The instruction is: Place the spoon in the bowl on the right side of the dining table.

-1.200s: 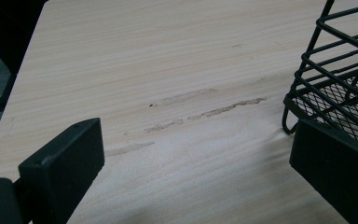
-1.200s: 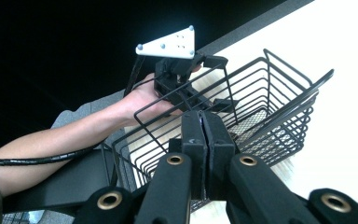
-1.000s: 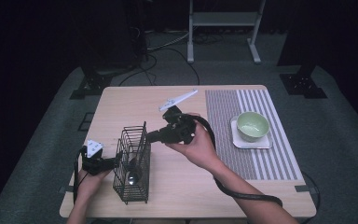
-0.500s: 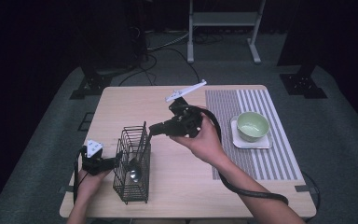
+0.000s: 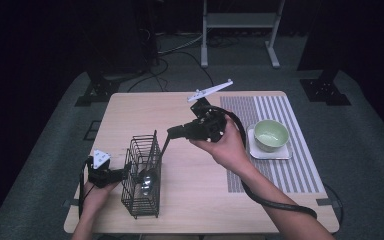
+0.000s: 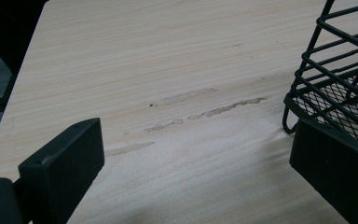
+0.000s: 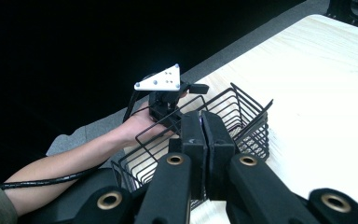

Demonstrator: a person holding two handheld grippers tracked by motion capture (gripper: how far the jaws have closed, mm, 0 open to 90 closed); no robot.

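So the thing that matters here is the ladle (image 5: pixel 147 181) and how it sits against the wire basket (image 5: pixel 132 170). Its shiny scoop is down inside the basket near the floor. Its thin dark handle slants up and out over the basket's top rim, leaning toward the side away from the person and a bit to the right. That slant is the long axis, so I'd guess any pull or push has to run along it or the scoop will snag the wires. The right gripper (image 5: pixel 172 132) is the one on it. It's above the basket and past its far right corner, with its jaws pinched shut on the handle's top end. In the right gripper view (image 7: pixel 200 135) the two pads are pressed flat together and the handle is too thin to make out between them. The left gripper (image 5: pixel 122 172) is low on the table, right against the basket's left side. Its jaws are spread wide with just bare wood between them, and one jaw is just beside the basket's foot (image 6: pixel 335 70). So it's closer to the basket but isn't gripping anything. The ladle looks like polished metal with a round, reflective bowl and a skinny stem, so probably slippery. A green bowl (image 5: pixel 271 135) sits well off to the basket's right.
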